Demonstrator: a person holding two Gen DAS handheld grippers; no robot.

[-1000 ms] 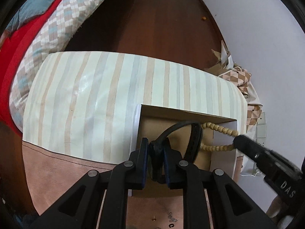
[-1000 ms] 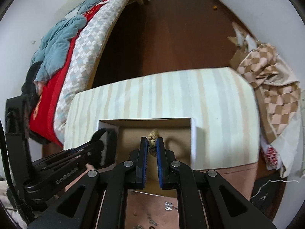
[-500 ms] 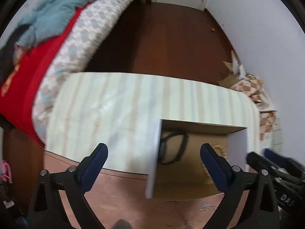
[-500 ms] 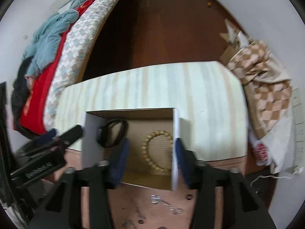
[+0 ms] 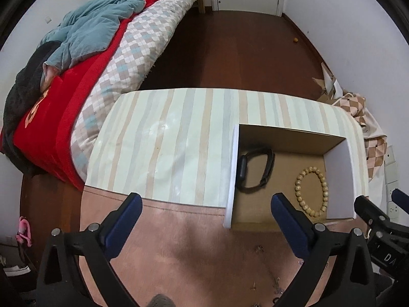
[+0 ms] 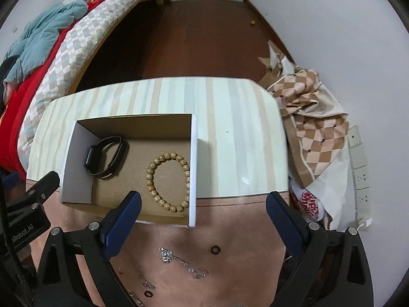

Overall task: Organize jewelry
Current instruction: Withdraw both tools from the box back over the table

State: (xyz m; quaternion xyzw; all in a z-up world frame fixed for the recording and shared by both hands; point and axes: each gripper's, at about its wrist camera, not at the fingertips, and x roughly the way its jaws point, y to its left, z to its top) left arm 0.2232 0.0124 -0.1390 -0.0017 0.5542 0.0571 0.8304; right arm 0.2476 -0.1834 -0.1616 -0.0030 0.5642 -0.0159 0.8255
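Both grippers have let go and pulled back since a second ago: left gripper [image 5: 203,206] and right gripper [image 6: 203,203] now hang wide open, holding nothing, above the near edge of the table. Nearest, on the pink-brown mat [image 6: 242,232], loose pieces are still unsorted: a silver chain [image 6: 184,263], a small dark ring [image 6: 215,250], another ring [image 6: 147,293] by the frame's bottom edge. Beyond them sits the open cardboard box [image 6: 193,168], straddling mat and striped tablecloth [image 6: 230,128]; inside lie the black watch band [image 6: 107,157] on the left and the wooden bead bracelet [image 6: 168,183] to the right, apart. Step looks like between placements; next probably needs a low, fine pinch on the thin chain or ring, then into the box.
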